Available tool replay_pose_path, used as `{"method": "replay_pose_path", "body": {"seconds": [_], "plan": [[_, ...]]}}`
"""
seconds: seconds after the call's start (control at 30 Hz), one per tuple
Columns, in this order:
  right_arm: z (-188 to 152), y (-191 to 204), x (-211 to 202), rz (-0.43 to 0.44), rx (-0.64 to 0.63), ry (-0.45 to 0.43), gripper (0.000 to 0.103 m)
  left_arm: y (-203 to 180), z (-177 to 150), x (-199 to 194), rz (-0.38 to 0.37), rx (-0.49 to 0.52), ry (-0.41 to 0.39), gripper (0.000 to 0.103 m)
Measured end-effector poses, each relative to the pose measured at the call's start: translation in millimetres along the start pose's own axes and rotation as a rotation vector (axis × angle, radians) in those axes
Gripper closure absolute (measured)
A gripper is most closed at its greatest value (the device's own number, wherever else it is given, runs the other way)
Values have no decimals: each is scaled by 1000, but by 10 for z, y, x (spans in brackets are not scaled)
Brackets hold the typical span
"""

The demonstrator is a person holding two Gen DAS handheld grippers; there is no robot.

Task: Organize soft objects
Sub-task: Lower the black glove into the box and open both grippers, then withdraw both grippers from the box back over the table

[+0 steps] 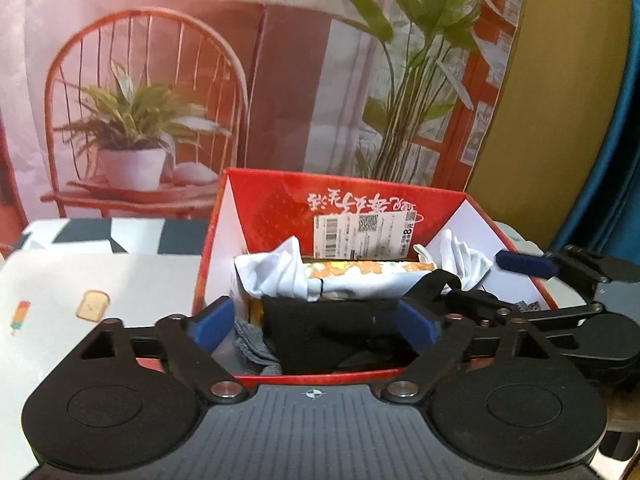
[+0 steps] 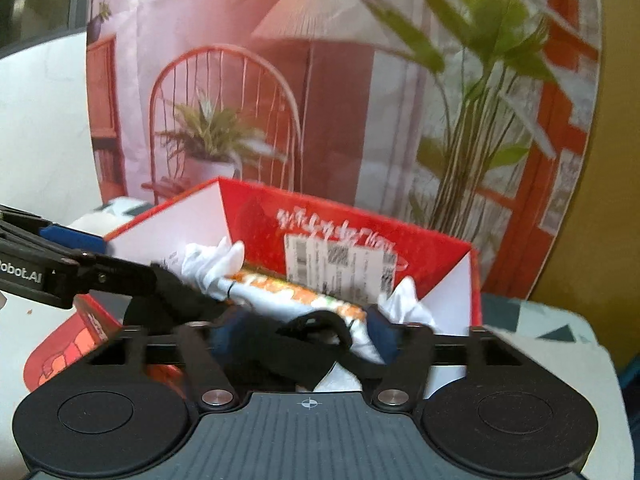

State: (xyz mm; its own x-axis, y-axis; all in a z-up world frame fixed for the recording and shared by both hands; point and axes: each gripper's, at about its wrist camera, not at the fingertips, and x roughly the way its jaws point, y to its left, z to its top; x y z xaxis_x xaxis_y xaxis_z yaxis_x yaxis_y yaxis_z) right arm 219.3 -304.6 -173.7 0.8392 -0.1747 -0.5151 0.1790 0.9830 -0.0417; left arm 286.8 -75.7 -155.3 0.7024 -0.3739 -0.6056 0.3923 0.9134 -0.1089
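Observation:
An open red cardboard box [image 1: 224, 216] stands on the table and holds soft things: a white cloth [image 1: 276, 270], an orange-patterned white piece [image 1: 360, 276], a grey sock [image 1: 252, 346] and a black garment [image 1: 320, 332]. My left gripper [image 1: 316, 326] is open, its blue pads [image 1: 212, 326] on either side of the black garment over the box's near edge. My right gripper [image 2: 304, 336] is open over the same box [image 2: 452, 252], with the black garment [image 2: 304, 356] lying between its fingers. The right gripper also shows at the right in the left wrist view [image 1: 560, 280].
A printed backdrop with a red chair, a lamp and plants [image 1: 140, 120] hangs close behind the box. The table [image 1: 80, 280] has a pale cloth with small food pictures left of the box. A blue curtain [image 1: 608, 120] is at far right.

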Motion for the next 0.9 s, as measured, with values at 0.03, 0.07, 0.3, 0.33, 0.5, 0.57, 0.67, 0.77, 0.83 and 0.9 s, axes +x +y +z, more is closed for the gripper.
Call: {"method": "replay_pose_path", "body": {"seconds": [0.03,0.07,0.3,0.33,0.5,0.57,0.67,0.77,0.83,0.9], "plan": [[-14,-3,-43,3,-2,-23,29,-20,-8,-24,8,11,-4,9],[-20,-14,-72,4,-3,-36,21,-39,-17,-54,13,24,-8,8],[-140,-7,-381,5,-2,-120,1,-103,-210,-358,-8,84,-44,3],[-165,5,-418,5,-1,-122,0,-100,-260,-402,-5,91,-44,2],[-377,72,-649,13,0,-129,0,-45,-532,-572,6,90,-35,0],[-471,96,-724,42,0,-121,0,-17,-638,-605,18,80,-27,0],[-615,131,-784,105,19,-81,0,37,-782,-614,40,49,-3,0],[-784,208,-798,118,24,-37,0,95,-928,-584,40,7,27,0],[-908,281,-768,130,11,11,0,114,-1020,-556,45,-12,47,0],[-1031,362,-743,128,-5,57,0,119,-1103,-528,55,-20,72,0]]}}
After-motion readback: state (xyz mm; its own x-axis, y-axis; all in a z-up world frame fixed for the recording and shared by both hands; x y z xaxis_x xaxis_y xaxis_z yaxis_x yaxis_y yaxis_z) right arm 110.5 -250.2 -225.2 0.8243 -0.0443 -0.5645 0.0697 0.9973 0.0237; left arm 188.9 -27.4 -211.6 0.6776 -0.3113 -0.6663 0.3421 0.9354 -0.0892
